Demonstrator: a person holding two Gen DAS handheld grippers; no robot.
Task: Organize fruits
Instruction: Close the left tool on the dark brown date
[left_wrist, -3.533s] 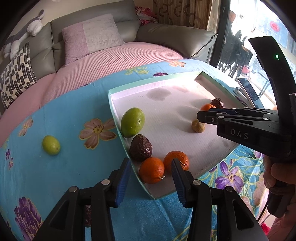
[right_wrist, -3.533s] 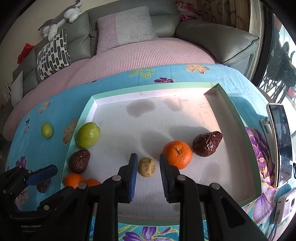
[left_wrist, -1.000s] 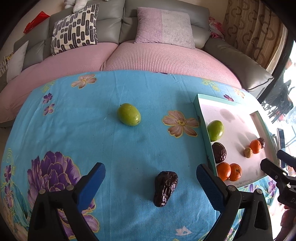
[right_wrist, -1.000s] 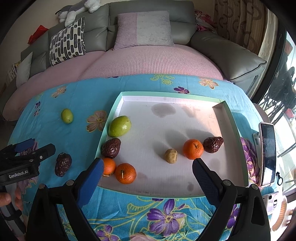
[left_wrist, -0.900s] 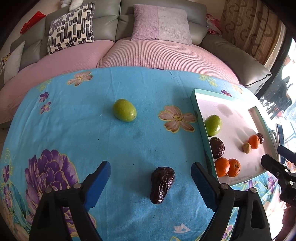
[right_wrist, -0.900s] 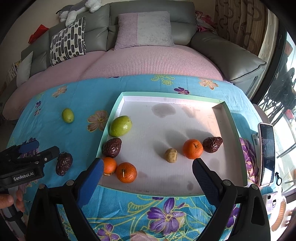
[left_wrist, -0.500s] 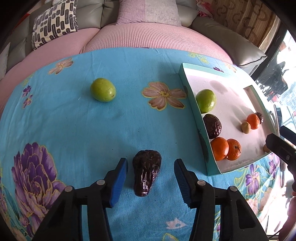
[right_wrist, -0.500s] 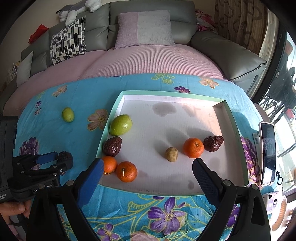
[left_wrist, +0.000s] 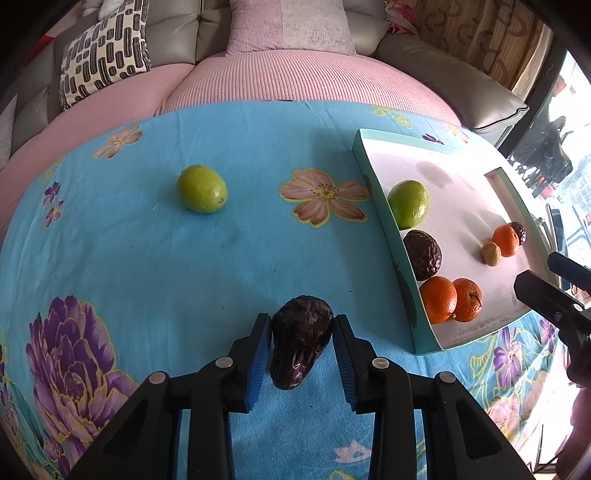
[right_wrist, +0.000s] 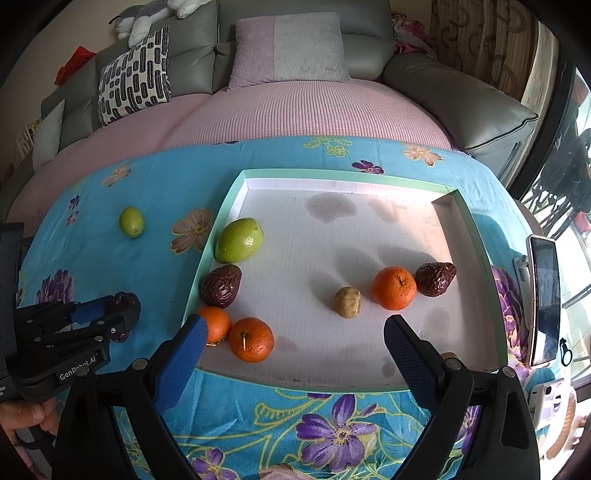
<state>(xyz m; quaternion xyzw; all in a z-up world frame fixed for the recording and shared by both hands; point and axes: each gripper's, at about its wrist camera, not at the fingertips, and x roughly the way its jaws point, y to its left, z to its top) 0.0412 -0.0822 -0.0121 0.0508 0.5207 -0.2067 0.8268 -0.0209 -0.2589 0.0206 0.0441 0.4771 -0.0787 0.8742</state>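
Left gripper (left_wrist: 301, 349) has its blue pads pressed against both sides of the dark wrinkled fruit (left_wrist: 300, 341) on the blue floral cloth (left_wrist: 147, 266), the tray (left_wrist: 410, 317) off to its right. Right gripper (right_wrist: 293, 354) hangs wide apart and empty over the tray's near edge.

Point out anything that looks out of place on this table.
Two fruits lie outside the tray: a green fruit alone on the cloth, and a dark wrinkled fruit between the left gripper jaws.
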